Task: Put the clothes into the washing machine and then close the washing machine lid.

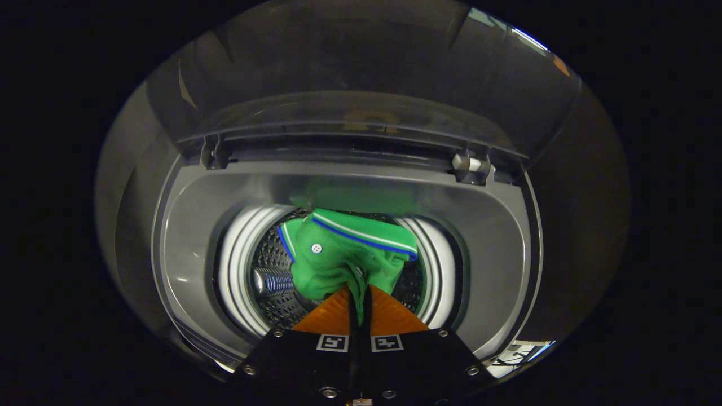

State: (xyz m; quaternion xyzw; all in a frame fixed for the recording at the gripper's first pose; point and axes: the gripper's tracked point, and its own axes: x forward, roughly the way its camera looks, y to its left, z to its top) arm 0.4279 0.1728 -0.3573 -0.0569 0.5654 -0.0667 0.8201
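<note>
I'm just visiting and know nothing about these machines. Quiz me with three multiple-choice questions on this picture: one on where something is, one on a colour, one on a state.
1. Where is the shirt?
A. Hanging from the gripper over the drum
B. Draped on the raised lid
C. Lying on the floor

2. What colour is the shirt's main cloth?
A. Red
B. Green
C. Yellow

3. What state is the lid in?
A. Shut flat
B. Taken off
C. Open, raised behind the drum

Answers:
1 A: the cloth runs down between the two fingers, which press on it, with the drum beyond.
2 B: it is green, with a white and blue striped collar and a white button.
3 C: the lid stands up on its hinges and the drum's mouth is uncovered.
</note>
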